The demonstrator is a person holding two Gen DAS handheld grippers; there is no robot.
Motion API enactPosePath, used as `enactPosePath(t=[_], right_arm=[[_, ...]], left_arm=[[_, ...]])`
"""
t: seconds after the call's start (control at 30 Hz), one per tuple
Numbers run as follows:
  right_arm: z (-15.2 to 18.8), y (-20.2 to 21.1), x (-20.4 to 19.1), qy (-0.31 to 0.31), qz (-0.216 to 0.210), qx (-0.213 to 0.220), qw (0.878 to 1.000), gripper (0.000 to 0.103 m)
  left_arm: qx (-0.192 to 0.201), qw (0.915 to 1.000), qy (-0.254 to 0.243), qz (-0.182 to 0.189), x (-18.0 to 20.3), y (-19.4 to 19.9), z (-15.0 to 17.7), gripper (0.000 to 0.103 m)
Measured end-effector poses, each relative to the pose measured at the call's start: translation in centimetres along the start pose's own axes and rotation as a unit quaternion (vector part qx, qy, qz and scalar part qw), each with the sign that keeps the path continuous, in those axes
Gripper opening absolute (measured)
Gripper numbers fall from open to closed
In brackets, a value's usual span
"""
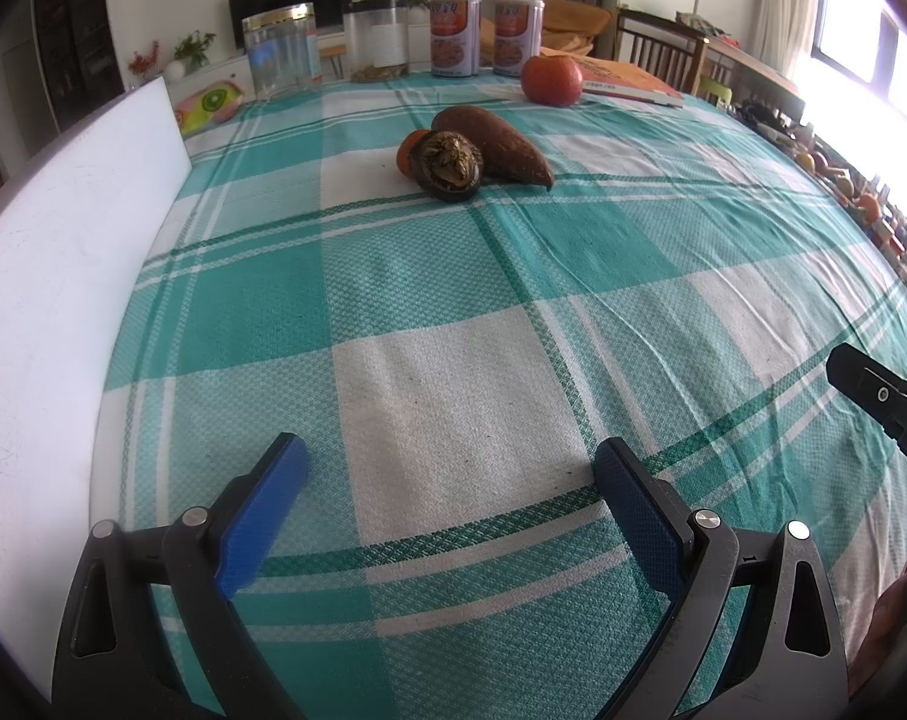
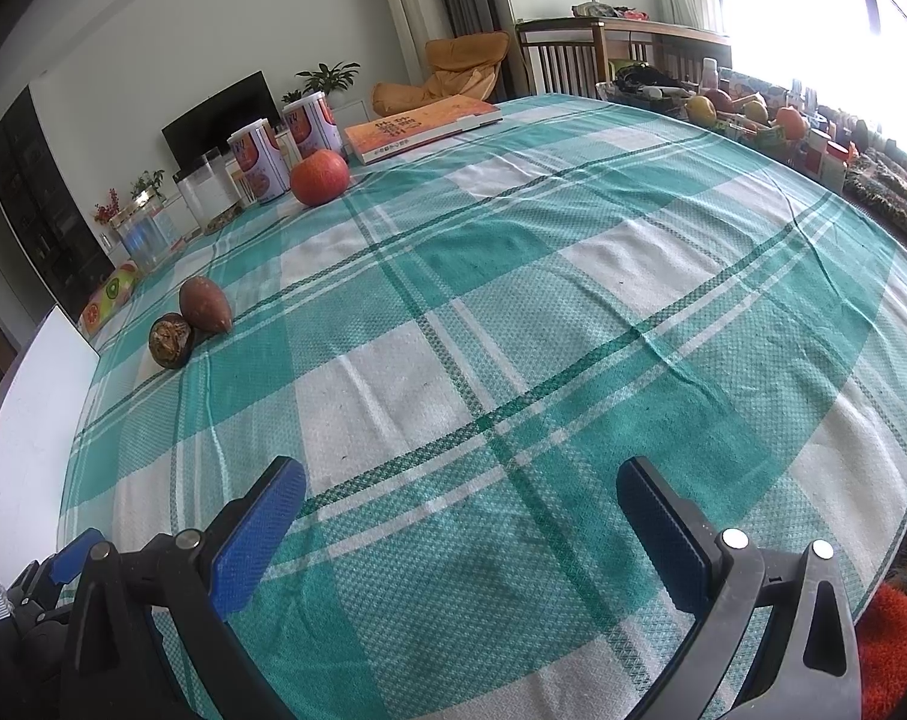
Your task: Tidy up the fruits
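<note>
Looking across the teal checked tablecloth (image 1: 453,276), I see the brown pointed fruit (image 1: 495,147), dark round fruit (image 1: 450,165) and small orange (image 1: 406,150) touching at twelve o'clock, the red-orange fruit (image 1: 551,80) apart at one o'clock. My left gripper (image 1: 450,468) and right gripper (image 2: 460,492) both hover empty, fingers spread wide.

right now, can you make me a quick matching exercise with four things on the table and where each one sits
Things:
1. red-orange fruit
2. brown pointed fruit
3. dark round fruit
4. two labelled cans

Places:
a. against the brown pointed fruit, on its near side
b. far edge, beside the clear jars
c. alone, next to the orange book
d. mid-table, lying on its side

Pairs: 1-c, 2-d, 3-a, 4-b
</note>
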State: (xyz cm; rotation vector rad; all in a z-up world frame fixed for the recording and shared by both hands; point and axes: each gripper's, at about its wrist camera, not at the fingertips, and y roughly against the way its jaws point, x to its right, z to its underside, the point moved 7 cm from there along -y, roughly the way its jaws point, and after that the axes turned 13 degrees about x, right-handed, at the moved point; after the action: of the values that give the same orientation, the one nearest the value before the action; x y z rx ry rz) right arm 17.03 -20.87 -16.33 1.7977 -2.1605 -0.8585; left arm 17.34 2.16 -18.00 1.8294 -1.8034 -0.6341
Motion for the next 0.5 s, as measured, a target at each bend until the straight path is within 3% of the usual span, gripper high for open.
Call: enactPosePath(t=[0.5], right_arm=[[-0.08,0.07,0.1,0.0,0.0,0.003,1.0,0.103]], left_arm=[[0.0,1.0,0.0,0.0,0.01,-0.02,-0.01,0.097]])
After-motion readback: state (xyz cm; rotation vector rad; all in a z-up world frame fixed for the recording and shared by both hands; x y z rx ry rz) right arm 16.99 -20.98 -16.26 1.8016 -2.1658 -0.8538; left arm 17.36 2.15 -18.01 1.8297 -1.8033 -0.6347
